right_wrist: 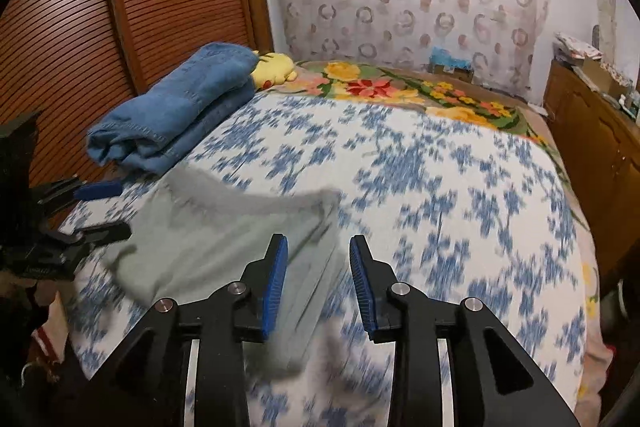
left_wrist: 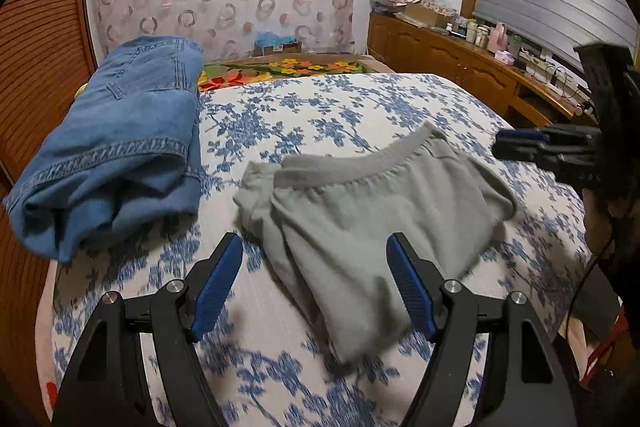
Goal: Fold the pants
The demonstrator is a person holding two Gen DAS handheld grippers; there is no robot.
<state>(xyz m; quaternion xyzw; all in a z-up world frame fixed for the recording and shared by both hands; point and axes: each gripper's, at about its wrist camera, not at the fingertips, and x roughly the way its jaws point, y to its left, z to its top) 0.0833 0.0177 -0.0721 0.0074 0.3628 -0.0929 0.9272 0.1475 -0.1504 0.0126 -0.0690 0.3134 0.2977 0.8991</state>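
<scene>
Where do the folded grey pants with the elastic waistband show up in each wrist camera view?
Left wrist view: the folded grey fabric pants lie centre frame on the blue-flowered bedspread, just beyond the open left tongs.
Right wrist view: the same pants sit lower left of centre, blurred, partly behind the right tongs.
Shared landmark: the folded blue denim jeans, upper left in both views.
</scene>
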